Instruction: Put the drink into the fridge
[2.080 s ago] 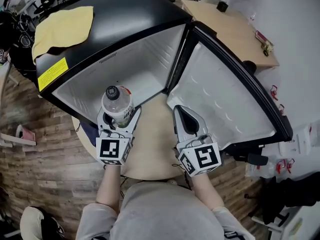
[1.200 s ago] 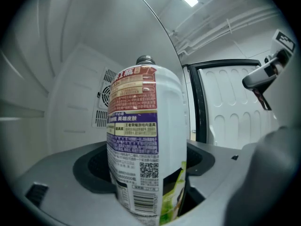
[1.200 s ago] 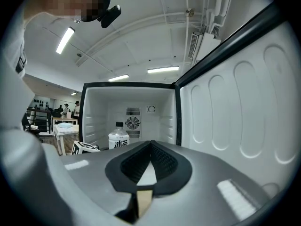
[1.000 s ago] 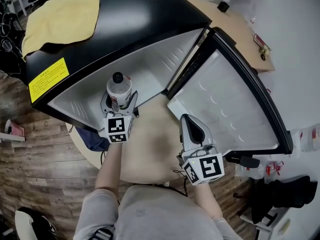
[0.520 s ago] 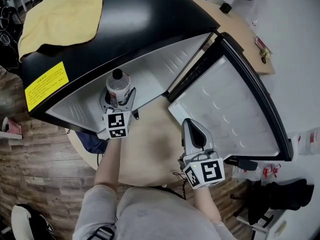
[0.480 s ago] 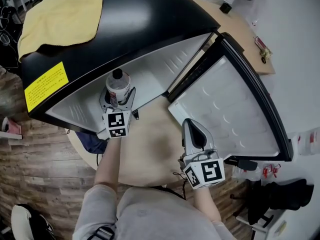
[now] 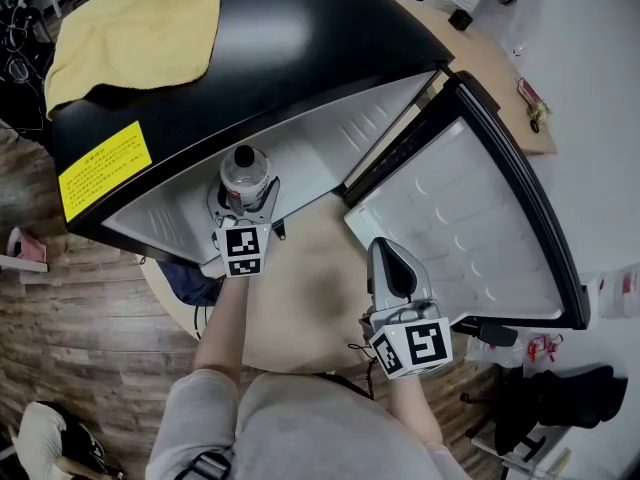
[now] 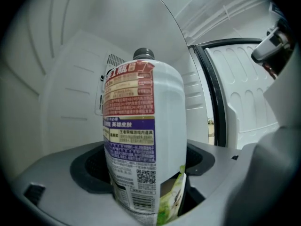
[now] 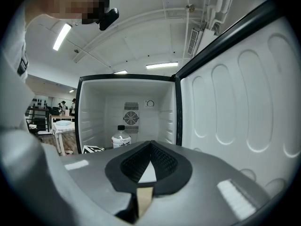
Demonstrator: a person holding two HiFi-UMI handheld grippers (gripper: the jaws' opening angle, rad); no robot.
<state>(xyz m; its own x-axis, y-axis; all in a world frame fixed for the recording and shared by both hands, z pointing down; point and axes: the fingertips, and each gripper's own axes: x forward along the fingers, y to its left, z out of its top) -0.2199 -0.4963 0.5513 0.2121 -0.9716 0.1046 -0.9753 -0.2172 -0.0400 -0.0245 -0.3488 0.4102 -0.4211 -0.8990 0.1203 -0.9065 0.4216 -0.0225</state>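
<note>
A clear drink bottle [image 7: 243, 171] with a dark cap and a red and purple label [image 8: 134, 126] stands upright in my left gripper [image 7: 243, 196], which is shut on its lower body. The gripper holds it inside the mouth of the open black fridge [image 7: 300, 38], over the white interior [image 7: 300, 158]. In the right gripper view the bottle [image 9: 121, 138] shows at the fridge's lower left, in front of the back-wall fan. My right gripper [image 7: 392, 268] hangs shut and empty over the wooden table [image 7: 300, 288], near the open door [image 7: 460, 228].
A yellow cloth [image 7: 130, 33] lies on the fridge top, and a yellow warning sticker [image 7: 103, 163] sits on its front edge. The open door's white inner panel [image 9: 235, 102] stands close on the right. A second wooden table [image 7: 500, 78] stands behind the door.
My left gripper has carried the bottle forward from the table edge into the fridge opening. The right gripper has barely moved.
</note>
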